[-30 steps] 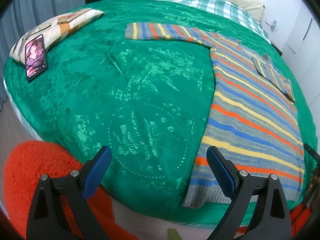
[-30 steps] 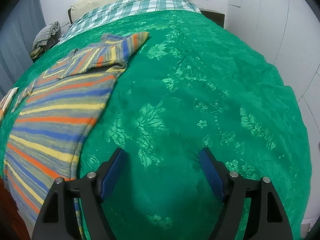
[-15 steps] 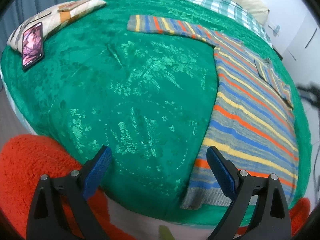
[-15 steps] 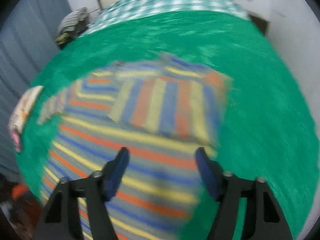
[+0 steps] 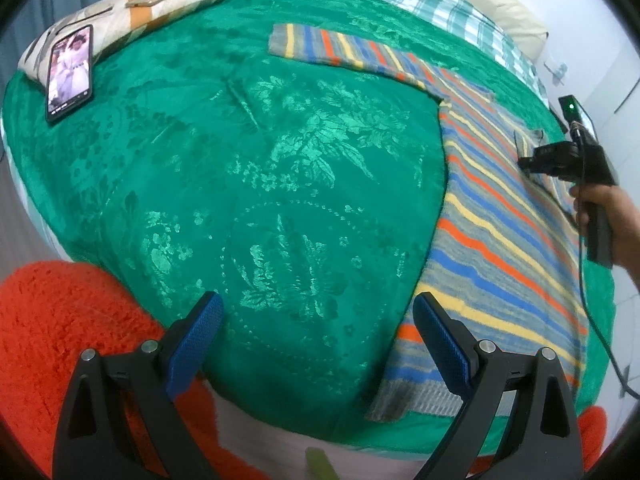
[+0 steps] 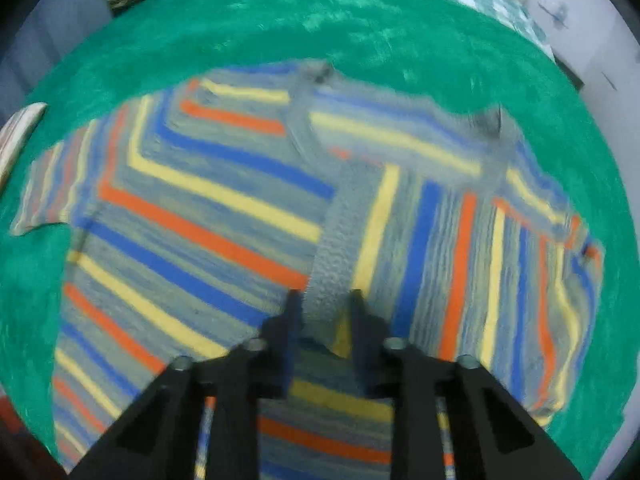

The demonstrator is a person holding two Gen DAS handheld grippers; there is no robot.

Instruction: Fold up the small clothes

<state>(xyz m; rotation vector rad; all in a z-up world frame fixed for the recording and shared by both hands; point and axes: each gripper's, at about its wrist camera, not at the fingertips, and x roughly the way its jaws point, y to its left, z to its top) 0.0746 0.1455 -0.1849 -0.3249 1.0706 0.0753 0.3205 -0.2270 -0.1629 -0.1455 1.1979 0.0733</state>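
Right tool [image 6: 323, 314], wide apart a second ago, is now closed on the sweater [image 6: 200, 216] cuff; sleeve fold is begun. Left tool [image 5: 316, 332] is held open, empty.

Sweater [image 5: 500, 216] lies on bedspread [image 5: 260, 168] at 3 o'clock — phone [image 5: 69, 72] and pillow [image 5: 132, 12] at 10 o'clock.

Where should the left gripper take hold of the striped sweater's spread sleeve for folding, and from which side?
Probably at the cuff end of the sleeve, coming from the bare blanket on the left. That sleeve lies flat, stretched away from the sweater, its end free, and the left gripper is open on that side.
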